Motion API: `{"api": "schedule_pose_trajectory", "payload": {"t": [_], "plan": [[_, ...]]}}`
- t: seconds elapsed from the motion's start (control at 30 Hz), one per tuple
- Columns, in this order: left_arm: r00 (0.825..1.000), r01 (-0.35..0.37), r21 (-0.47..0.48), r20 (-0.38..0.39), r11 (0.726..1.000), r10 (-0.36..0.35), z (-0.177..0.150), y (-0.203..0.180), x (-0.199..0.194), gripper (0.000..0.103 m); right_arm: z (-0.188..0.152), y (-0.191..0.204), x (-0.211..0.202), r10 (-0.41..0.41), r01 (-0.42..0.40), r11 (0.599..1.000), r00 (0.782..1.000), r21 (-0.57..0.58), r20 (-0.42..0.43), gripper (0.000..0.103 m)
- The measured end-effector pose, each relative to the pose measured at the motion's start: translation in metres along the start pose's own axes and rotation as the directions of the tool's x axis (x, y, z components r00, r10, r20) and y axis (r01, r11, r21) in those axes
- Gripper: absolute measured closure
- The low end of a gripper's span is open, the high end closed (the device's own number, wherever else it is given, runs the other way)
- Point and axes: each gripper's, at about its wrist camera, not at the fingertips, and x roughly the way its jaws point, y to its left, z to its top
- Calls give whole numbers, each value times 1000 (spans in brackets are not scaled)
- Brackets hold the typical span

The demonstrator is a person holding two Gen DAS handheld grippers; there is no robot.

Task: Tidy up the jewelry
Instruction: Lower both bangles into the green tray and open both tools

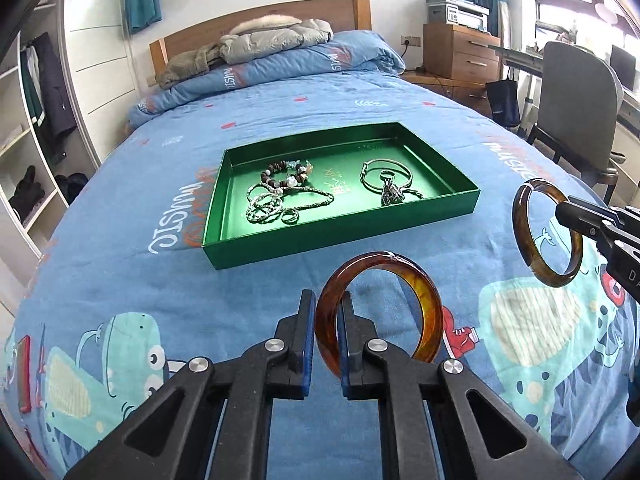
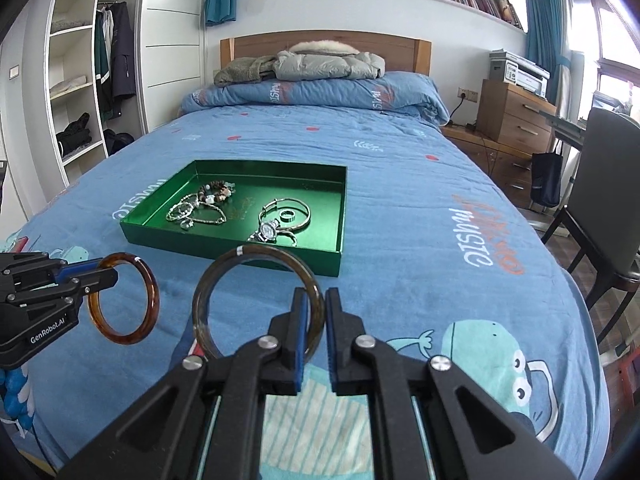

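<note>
- Left tongs (image 1: pixel 325 340): pinching amber bangle (image 1: pixel 420 300) by its rim, ring upright above the bed (image 1: pixel 360 100).
- Green tray (image 1: pixel 340 236): on bed, long axis left-right, holding bracelets (image 1: pixel 276 196) and a watch (image 1: pixel 390 192).
- Right tongs (image 2: pixel 314 332): pinching dark bangle (image 2: pixel 212 292), ring upright.

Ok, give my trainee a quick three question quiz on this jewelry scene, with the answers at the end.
1. True or false: each hand-held gripper, left hand-held gripper and right hand-held gripper, holds a bangle.
2. Which bangle looks darker: A, the amber bangle in the left, or B, the dark bangle in the right?
3. Fill in: the green tray rests on the ____.

Key: 1 true. 2 B. 3 bed.
</note>
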Motion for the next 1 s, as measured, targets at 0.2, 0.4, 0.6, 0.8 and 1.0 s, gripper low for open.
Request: {"api": "schedule_pose_trajectory", "payload": {"t": [0.2, 0.4, 0.6, 0.8, 1.0], "plan": [[998, -27, 9, 49, 1000, 27, 5, 6, -32, 93, 5, 8, -35, -6, 6, 1000, 999, -4, 38, 95], [995, -31, 15, 98, 999, 29, 14, 12, -51, 93, 13, 11, -55, -15, 15, 1000, 998, -6, 64, 95], [992, -46, -1, 120, 999, 46, 41, 32, -44, 93, 35, 9, -52, -21, 21, 1000, 996, -4, 82, 95], [992, -53, 4, 115, 999, 52, 74, 44, -7, 93, 71, -2, -7, -9, 8, 1000, 997, 22, 73, 95], [995, -50, 20, 88, 999, 48, 106, 37, 50, 93, 107, -3, 64, 5, -6, 1000, 999, 24, 40, 95]]}}
